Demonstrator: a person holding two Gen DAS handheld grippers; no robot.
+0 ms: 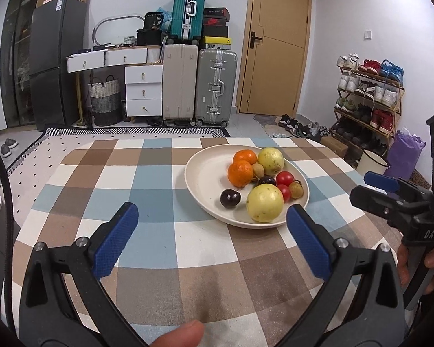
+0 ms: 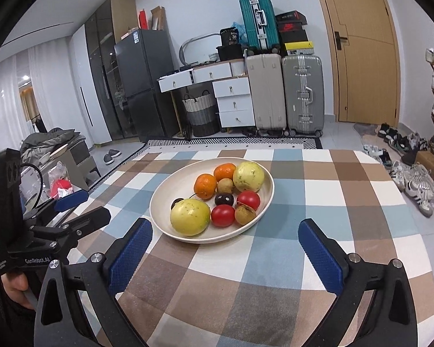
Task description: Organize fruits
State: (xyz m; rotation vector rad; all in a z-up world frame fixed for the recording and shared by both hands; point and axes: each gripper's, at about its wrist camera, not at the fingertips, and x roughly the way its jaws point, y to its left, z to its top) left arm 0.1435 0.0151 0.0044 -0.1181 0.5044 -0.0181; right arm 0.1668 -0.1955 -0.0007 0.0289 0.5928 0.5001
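A cream plate (image 1: 205, 185) (image 2: 170, 190) on the checkered tablecloth holds two oranges (image 1: 240, 173) (image 2: 205, 185), two yellow-green guavas (image 1: 264, 202) (image 2: 190, 217), two red tomatoes (image 1: 285, 178) (image 2: 222, 215), dark plums (image 1: 230, 198) (image 2: 224, 199) and small brown longans (image 1: 296, 189) (image 2: 245, 214). My left gripper (image 1: 212, 217) is open and empty, just in front of the plate's near left side. My right gripper (image 2: 225, 231) is open and empty, at the plate's near rim. Each gripper shows at the edge of the other's view (image 1: 370, 188) (image 2: 81, 205).
The checkered tablecloth (image 1: 165, 231) (image 2: 318, 217) covers the table. Beyond the far edge stand suitcases (image 1: 199, 84), white drawers (image 1: 143, 92), a fridge (image 1: 55, 63) and a door (image 1: 275, 43). A shoe rack (image 1: 370, 98) is at the right.
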